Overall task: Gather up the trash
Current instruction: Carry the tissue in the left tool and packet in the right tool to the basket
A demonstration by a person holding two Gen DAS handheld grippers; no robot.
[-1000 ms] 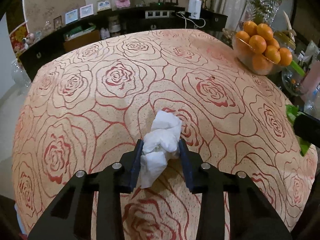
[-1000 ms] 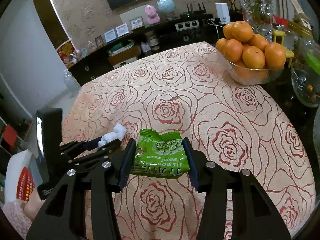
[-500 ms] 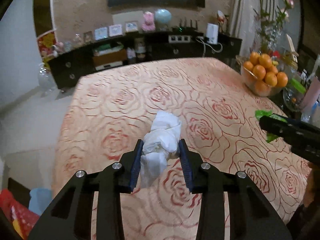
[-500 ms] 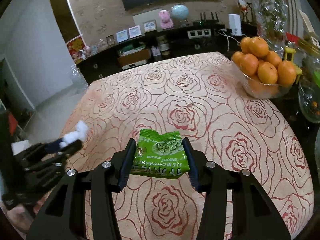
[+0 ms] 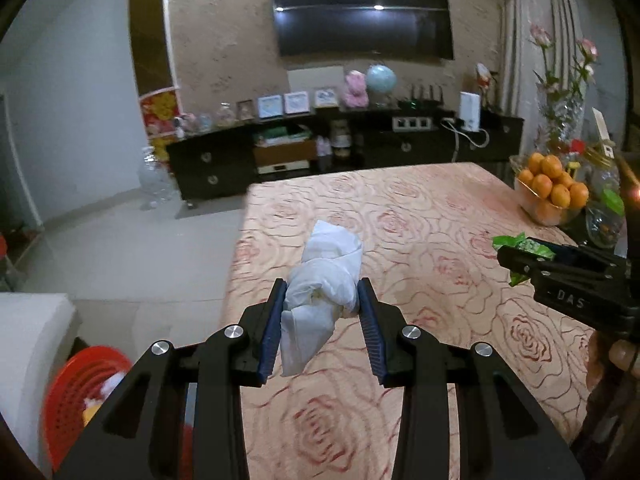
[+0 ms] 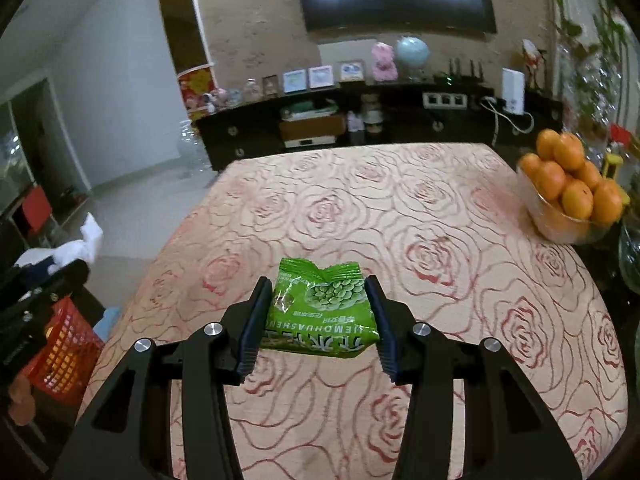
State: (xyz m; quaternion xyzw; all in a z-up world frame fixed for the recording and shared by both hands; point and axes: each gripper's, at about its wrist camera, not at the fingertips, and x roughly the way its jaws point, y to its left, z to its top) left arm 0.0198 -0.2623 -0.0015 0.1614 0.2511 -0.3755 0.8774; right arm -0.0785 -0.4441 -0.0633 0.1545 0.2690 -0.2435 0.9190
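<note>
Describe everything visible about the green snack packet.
The green snack packet is a small glossy foil-like pouch, crinkled along its torn-looking top edge, printed with pale green beans and white lettering that reads upside down. The right tool clamps it by both side edges, holding it roughly flat and lifted above the rose-patterned tablecloth. Only the fingers touch it.

This is a home living room. A large dark flat television [image 5: 363,12] hangs on a textured beige wall above a long black low cabinet [image 6: 376,118] crowded with small framed pictures [image 6: 307,79], a pink plush toy [image 5: 356,88] and what looks like a router. A rose-patterned peach tablecloth [image 6: 400,216] carries a glass bowl of oranges [image 6: 568,188].
</note>
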